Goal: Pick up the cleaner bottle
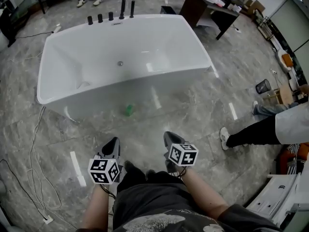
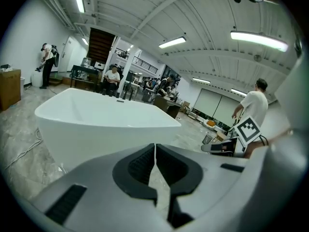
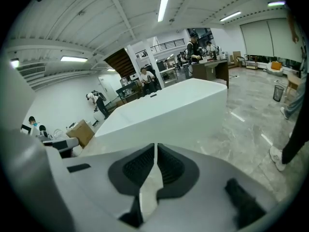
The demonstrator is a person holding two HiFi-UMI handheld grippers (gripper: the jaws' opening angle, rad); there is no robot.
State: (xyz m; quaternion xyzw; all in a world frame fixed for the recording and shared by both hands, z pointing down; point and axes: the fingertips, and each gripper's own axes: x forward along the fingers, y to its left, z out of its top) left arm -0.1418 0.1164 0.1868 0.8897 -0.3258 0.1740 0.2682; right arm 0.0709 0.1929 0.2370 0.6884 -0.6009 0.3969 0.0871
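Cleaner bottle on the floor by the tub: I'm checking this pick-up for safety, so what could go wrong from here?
1. The left hand-held gripper and the right hand-held gripper both have their jaws shut; reaching the cleaner bottle like that would likely knock it away, not grasp it.
2. The bottle sits close to the bathtub wall, so a gripper may strike it.
3. A loose cable on the floor at the left is a trip hazard.

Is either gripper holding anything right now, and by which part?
Nothing: left gripper and right gripper are shut, empty; the green bottle sits on the floor.
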